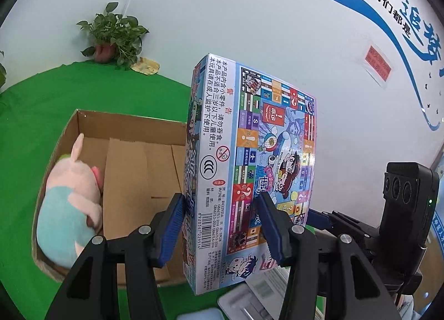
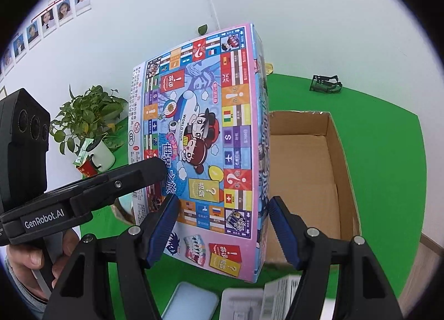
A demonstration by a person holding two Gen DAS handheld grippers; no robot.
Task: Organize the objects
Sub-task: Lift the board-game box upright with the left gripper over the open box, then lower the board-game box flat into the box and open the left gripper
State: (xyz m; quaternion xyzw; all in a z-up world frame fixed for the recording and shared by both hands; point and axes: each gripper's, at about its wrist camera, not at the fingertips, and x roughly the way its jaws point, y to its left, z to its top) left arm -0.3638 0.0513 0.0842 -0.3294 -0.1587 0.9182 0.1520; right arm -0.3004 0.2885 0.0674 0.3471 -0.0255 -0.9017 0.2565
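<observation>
A colourful board game box (image 1: 258,170) is held up in the air above the green table, tilted, beside an open cardboard box (image 1: 133,159). My left gripper (image 1: 222,225) is shut on the game box across its thickness. My right gripper (image 2: 222,231) is also shut on the game box (image 2: 205,136), its blue pads pressing the back face and one side edge. The left gripper's finger shows in the right wrist view (image 2: 111,186), touching the game box's face. A pink and teal plush toy (image 1: 69,203) lies inside the cardboard box (image 2: 310,170) at its left end.
A potted plant (image 1: 113,34) stands at the table's far edge by the white wall. Another plant in a white pot (image 2: 91,131) stands at the left. A black object (image 2: 326,84) lies at the far right. White packages (image 2: 249,303) and a light blue case (image 2: 191,303) lie below the grippers.
</observation>
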